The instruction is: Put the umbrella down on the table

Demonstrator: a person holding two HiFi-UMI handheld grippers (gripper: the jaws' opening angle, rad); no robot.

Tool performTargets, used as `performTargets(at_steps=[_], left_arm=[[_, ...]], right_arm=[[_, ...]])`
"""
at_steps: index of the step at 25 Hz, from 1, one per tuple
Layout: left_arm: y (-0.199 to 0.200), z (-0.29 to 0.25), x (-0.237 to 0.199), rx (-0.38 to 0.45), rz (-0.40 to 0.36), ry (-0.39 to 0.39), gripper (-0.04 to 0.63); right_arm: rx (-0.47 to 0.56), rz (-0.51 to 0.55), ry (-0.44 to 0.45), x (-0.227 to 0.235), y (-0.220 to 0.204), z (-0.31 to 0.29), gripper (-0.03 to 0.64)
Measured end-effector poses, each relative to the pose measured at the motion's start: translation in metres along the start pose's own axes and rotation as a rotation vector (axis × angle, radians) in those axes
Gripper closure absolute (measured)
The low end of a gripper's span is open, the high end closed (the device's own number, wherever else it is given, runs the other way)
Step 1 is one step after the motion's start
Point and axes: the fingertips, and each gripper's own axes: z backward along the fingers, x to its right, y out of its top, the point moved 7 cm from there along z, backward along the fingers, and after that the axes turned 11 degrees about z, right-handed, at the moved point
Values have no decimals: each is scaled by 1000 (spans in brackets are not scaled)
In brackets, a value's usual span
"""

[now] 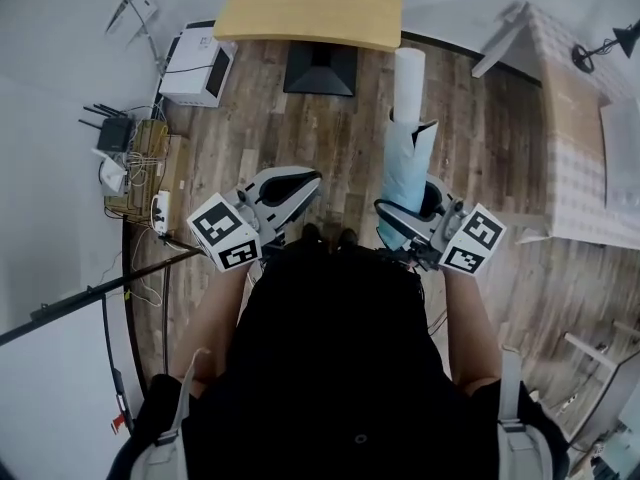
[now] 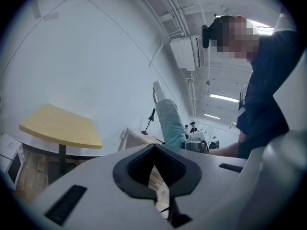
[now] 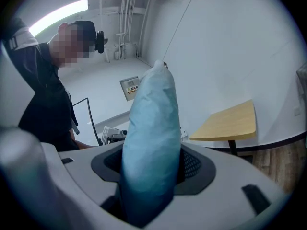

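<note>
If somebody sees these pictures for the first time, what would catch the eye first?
First the light blue umbrella, standing upright in the jaws of the right gripper, just in front of the person. Next the yellow table ahead, at the top of the head view. The left gripper holds nothing, and its jaws are together.

You stand on a dark plank floor (image 1: 340,133), facing a light wood surface (image 1: 310,6) on a black base. Left of that surface sits a white appliance (image 1: 195,66). Right of it stands a checked table (image 1: 578,148) carrying a black desk lamp (image 1: 603,46). White walls (image 1: 50,48) rise behind the surface.
</note>
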Motion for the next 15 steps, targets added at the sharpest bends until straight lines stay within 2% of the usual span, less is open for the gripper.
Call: performTargets(at_steps=[9, 15], left_arm=[[-15, -8, 21, -6, -14, 21, 583], [-23, -4, 35, -23, -34, 23, 583]], right_arm=[[52, 6, -11, 9, 4, 22, 341], [80, 15, -51, 5, 6, 44, 340]])
